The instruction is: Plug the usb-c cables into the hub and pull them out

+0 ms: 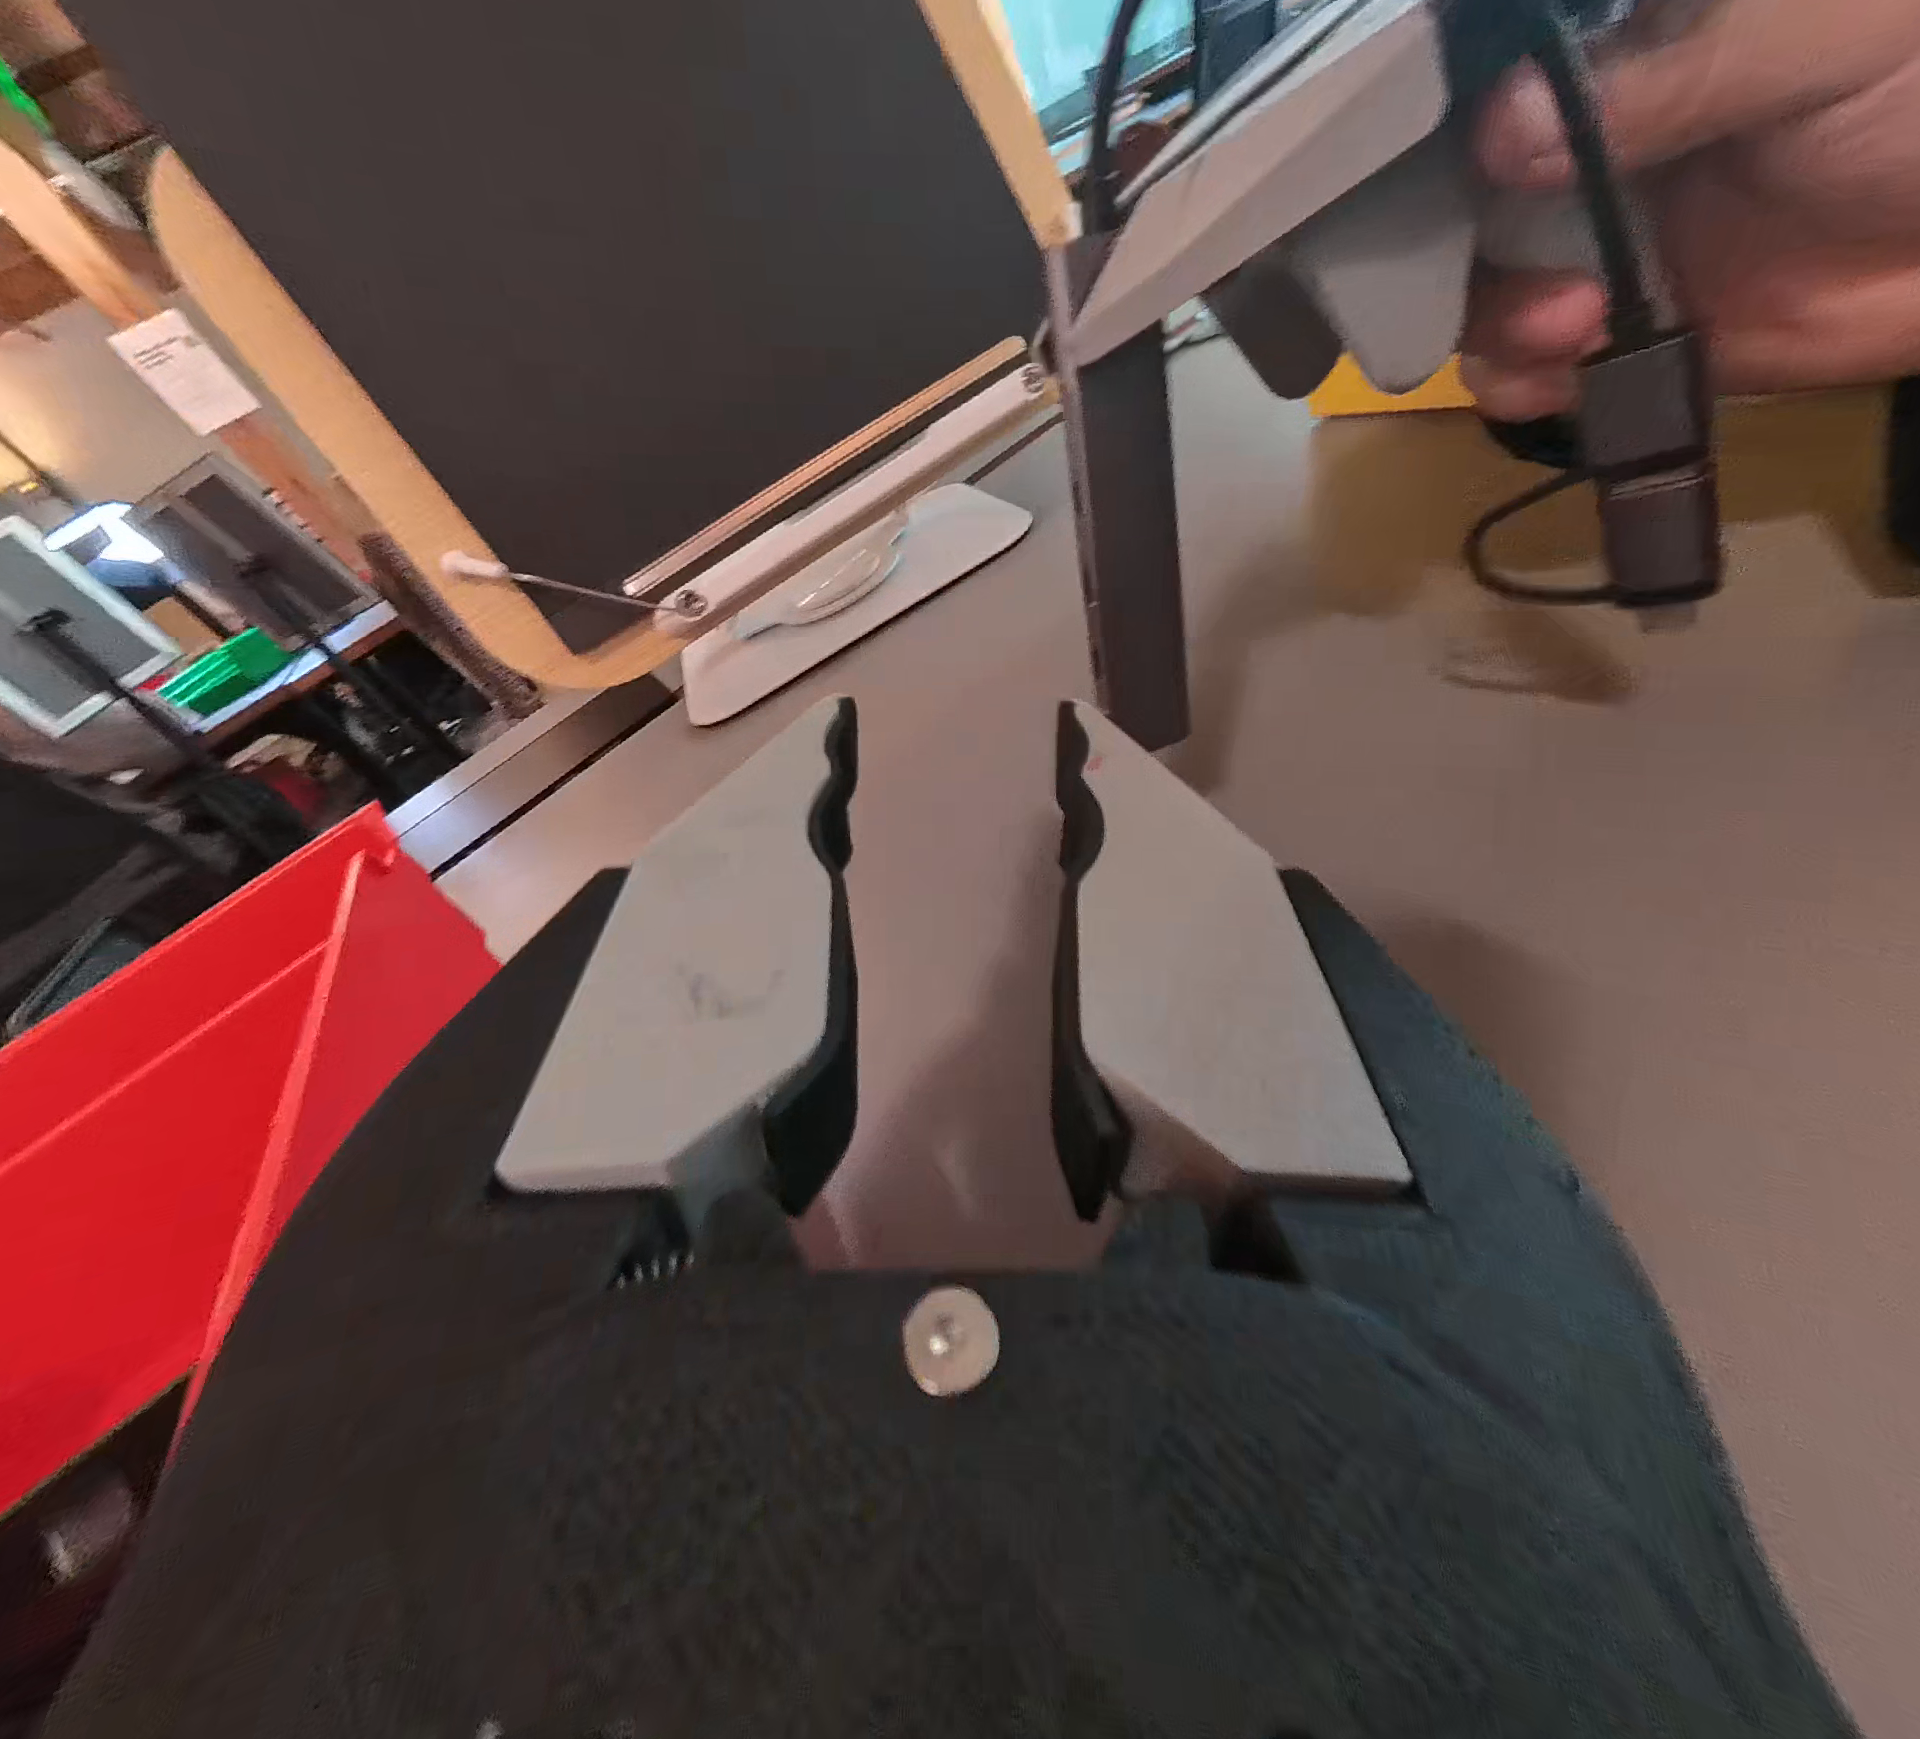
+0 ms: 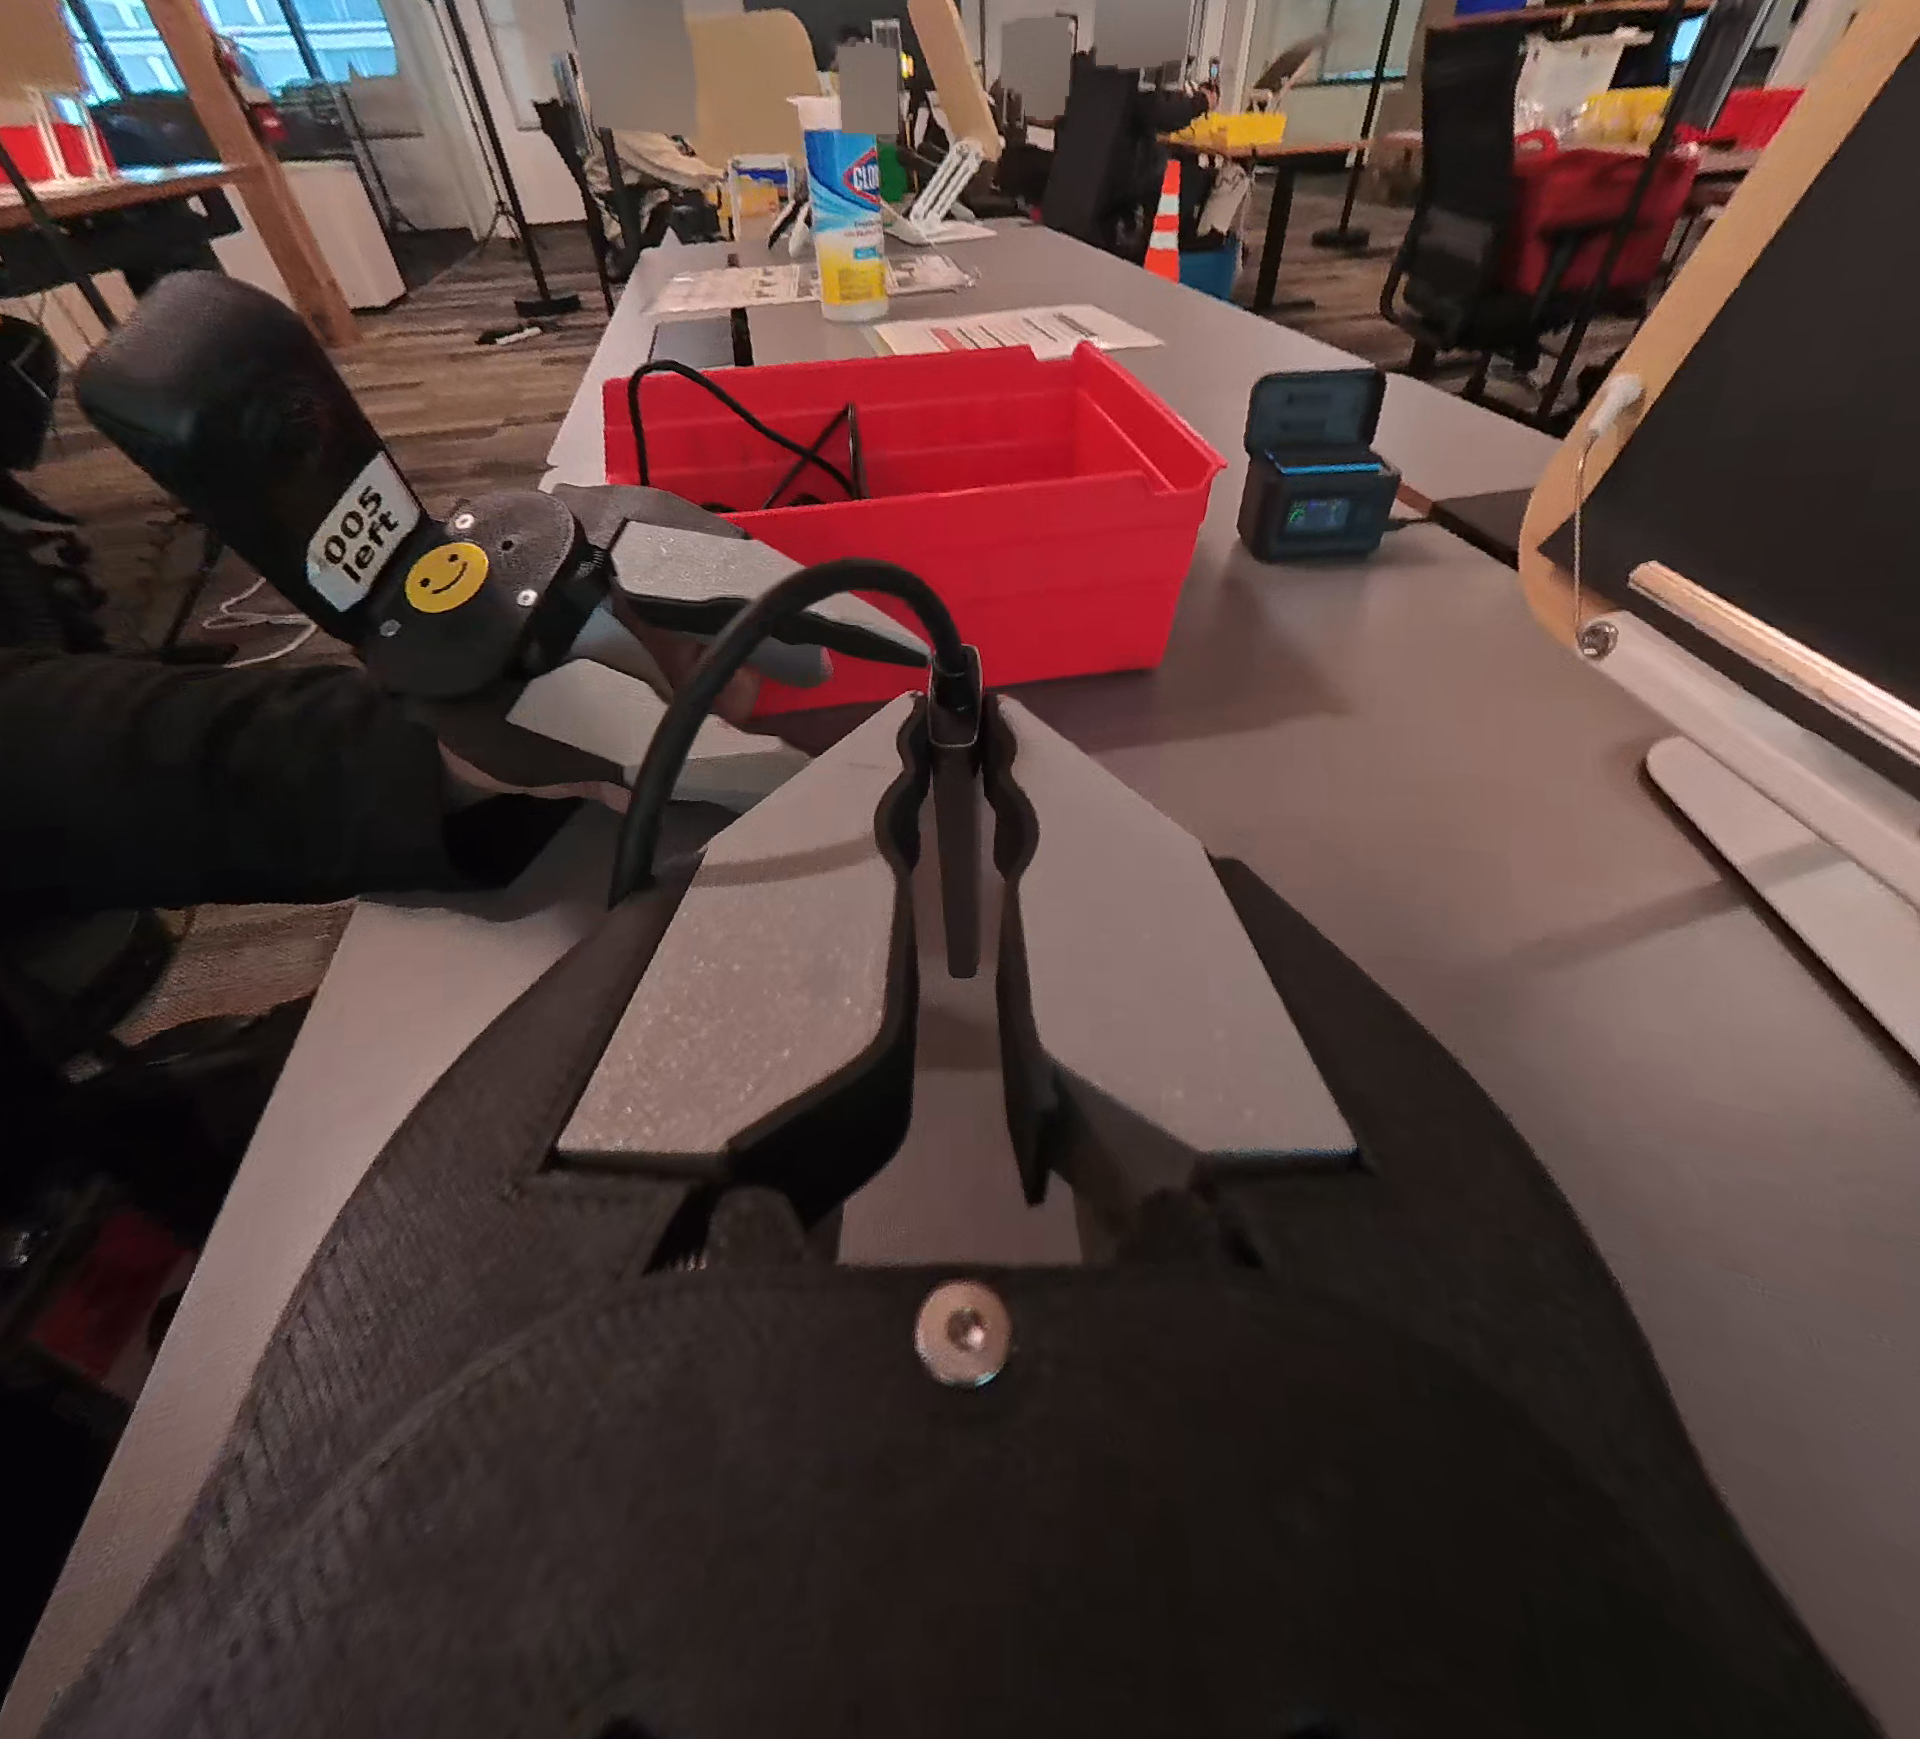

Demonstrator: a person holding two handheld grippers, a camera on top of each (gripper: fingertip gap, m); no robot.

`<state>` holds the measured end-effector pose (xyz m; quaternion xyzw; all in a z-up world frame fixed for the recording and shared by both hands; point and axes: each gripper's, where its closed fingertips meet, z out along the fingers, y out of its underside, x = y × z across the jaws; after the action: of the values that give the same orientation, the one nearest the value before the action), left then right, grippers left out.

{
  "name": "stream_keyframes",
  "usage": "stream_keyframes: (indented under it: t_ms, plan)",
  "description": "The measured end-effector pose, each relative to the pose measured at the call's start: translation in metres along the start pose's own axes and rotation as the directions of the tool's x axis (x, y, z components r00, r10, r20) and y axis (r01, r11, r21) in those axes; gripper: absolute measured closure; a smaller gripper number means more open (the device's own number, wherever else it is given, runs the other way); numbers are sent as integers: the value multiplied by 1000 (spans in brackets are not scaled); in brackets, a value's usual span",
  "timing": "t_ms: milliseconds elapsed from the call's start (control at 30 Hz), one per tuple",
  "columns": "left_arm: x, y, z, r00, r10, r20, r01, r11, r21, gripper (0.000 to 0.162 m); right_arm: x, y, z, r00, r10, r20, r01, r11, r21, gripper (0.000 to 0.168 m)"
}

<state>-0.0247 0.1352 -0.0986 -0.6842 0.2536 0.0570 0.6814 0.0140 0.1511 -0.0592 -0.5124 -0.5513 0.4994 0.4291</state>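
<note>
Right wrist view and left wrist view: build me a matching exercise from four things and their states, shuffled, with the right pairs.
Things:
1. left gripper
2. right gripper
3. red bin
4. wipes canister

States:
A. shut on the hub
B. open, holding nothing
C. upright, farther off than the bin
D. has black cables lying in it

Pairs: 1-B, 2-A, 3-D, 4-C
</note>
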Motion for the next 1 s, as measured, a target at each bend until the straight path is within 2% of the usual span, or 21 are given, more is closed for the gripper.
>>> stream_keyframes:
  t_ms: [67, 167, 267, 300, 400, 500, 600, 700, 767, 867, 967, 1000]
  plan:
    - [14, -4, 0, 997, 28, -73, -27, 999, 24, 127, -6, -2, 1, 999, 6, 47, -8, 1000, 25, 163]
    - [28, -10, -2, 989, 72, -129, -63, 996, 69, 129, -37, -23, -5, 975, -38, 220, 2, 987, 160, 162]
    - [45, -25, -11, 971, 39, -236, -3, 988, 153, 135, -59, -34, -12, 942, -113, 315, 35, 970, 242, 163]
    - [49, -29, -13, 964, 27, -266, 20, 984, 174, 142, -63, -36, -14, 935, -120, 334, 32, 966, 256, 163]
    - [50, -26, -15, 949, 15, -316, 35, 988, 152, 147, -67, -31, -12, 925, -123, 361, 41, 973, 226, 162]
    - [34, -16, -10, 970, 17, -241, 5, 996, 92, 152, -58, -21, -8, 940, -94, 327, 48, 988, 145, 159]
    - [12, -1, -3, 989, 139, -54, -139, 990, 9, 155, -37, -1, 0, 974, -72, 213, 70, 997, 15, 156]
    - [-7, 13, 1, 975, 214, 66, -207, 973, -99, 155, 6, 17, 3, 997, -75, -36, 71, 992, -105, 154]
    - [-17, 16, 1, 945, 296, 137, -275, 949, -153, 155, 34, 29, -3, 978, -66, -198, 30, 983, -179, 146]
    - [-23, 17, 1, 911, 367, 190, -330, 923, -198, 155, 58, 27, -18, 934, -45, -354, -17, 985, -170, 140]
    - [-34, 13, -2, 856, 450, 254, -397, 888, -234, 155, 70, 8, -37, 863, -92, -497, 38, 992, -116, 133]
    - [-34, 14, -1, 846, 470, 253, -414, 877, -245, 155, 72, 0, -43, 837, -96, -538, 61, 995, -83, 137]
